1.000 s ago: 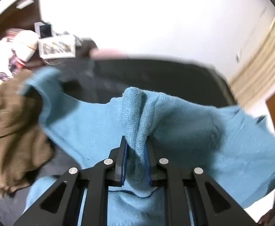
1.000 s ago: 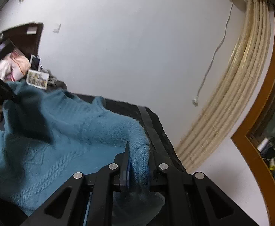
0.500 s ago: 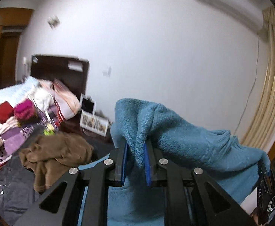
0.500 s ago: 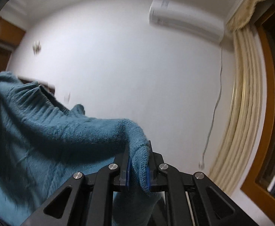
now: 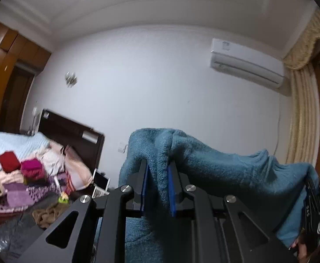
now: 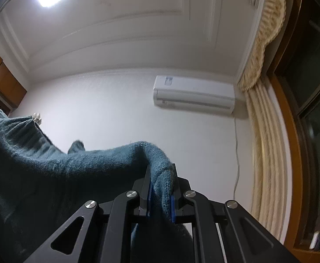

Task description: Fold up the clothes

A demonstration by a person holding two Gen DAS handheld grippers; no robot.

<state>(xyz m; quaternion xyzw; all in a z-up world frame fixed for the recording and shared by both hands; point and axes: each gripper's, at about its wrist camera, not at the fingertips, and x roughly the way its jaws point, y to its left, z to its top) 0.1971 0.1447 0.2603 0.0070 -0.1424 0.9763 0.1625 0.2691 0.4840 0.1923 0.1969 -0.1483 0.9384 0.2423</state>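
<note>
In the left wrist view, my left gripper (image 5: 156,184) was closed on a thick bunch of the blue sweater (image 5: 225,171); the knit filled the gap between the two blue pads and spilled over their tips. The sweater hung in the air, stretching to the right, where my right gripper (image 5: 313,199) held its other end at the edge of the picture. Far on the left I could see the bed (image 5: 10,144) with a heap of mixed clothes on it, among them a red piece (image 5: 9,161) and a magenta piece (image 5: 31,169). A brown garment (image 5: 48,213) lay crumpled on the dark surface (image 5: 8,232) near me, below and to the left of the gripper.

In the right wrist view, the right gripper (image 6: 161,194) was also shut on the sweater (image 6: 39,164), pinching a rolled edge of it. The cloth ran away to the left and down into shadow. Behind it there was only the white wall, the air conditioner (image 6: 193,97) and the curtain (image 6: 267,144) on the right (this camera looked well upward).

As I judge it, the folding of this sweater had hardly begun: it was held up by two points and spread between them, but no fold was made yet. It must be laid flat, folded and put aside, and the brown garment also looked unfolded.
</note>
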